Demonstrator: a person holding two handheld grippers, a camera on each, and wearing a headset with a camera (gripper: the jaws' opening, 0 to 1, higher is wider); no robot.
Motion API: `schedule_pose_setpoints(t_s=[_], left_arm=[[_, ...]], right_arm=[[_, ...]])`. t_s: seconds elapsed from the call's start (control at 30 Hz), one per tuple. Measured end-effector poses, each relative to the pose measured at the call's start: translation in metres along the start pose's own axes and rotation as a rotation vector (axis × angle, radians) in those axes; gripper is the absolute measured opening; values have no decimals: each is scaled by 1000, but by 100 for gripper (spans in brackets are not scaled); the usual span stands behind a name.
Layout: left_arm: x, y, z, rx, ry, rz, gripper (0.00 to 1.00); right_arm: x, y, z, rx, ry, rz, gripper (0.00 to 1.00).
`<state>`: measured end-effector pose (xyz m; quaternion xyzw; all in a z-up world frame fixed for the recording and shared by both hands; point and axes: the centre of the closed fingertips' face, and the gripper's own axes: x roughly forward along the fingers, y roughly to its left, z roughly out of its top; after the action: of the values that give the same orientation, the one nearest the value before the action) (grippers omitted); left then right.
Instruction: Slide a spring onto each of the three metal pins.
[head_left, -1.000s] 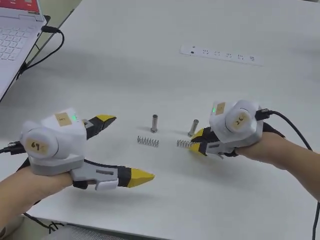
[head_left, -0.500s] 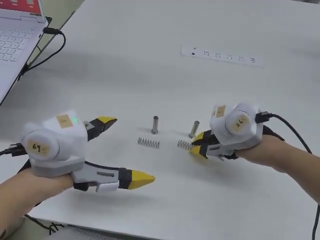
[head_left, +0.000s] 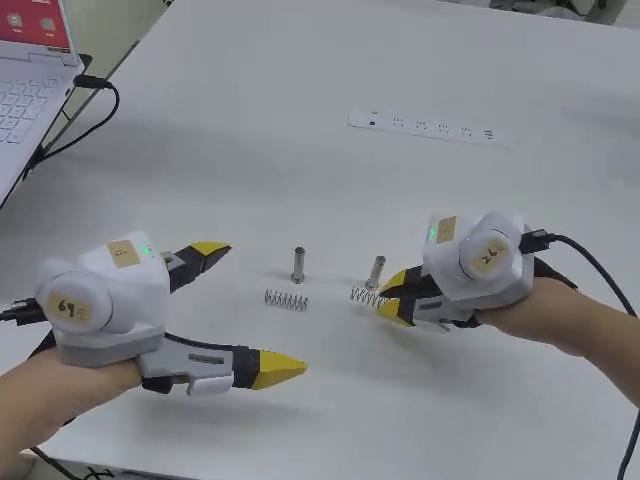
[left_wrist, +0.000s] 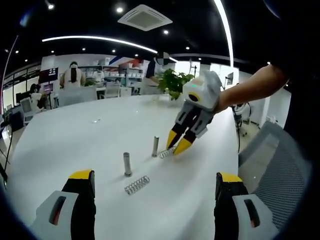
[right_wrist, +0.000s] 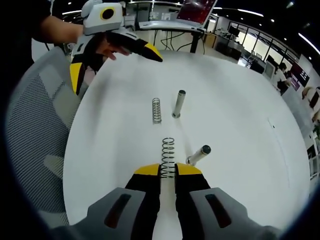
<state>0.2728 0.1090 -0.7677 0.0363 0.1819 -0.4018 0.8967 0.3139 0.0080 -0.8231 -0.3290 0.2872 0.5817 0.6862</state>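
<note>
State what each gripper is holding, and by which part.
The right gripper clamps the near end of a spring lying beside a pin. The left gripper is open, holding nothing.

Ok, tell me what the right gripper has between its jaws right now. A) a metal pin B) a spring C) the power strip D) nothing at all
B: in the right gripper view, the right gripper is closed on the near end of a spring, while the pin beside it stands bare.
</note>
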Motion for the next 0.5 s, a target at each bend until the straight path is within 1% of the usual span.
schedule_pose_setpoints(t_s=[0.3, 0.37, 0.5], left_arm=[[4, -7, 10, 19, -12, -21, 97], [5, -9, 11, 21, -14, -26, 97], [8, -13, 15, 34, -19, -38, 96]], right_arm=[[-22, 0, 10, -6, -29, -13, 8], [-26, 2, 13, -6, -38, -11, 8], [-32, 8, 17, -35, -39, -1, 8]])
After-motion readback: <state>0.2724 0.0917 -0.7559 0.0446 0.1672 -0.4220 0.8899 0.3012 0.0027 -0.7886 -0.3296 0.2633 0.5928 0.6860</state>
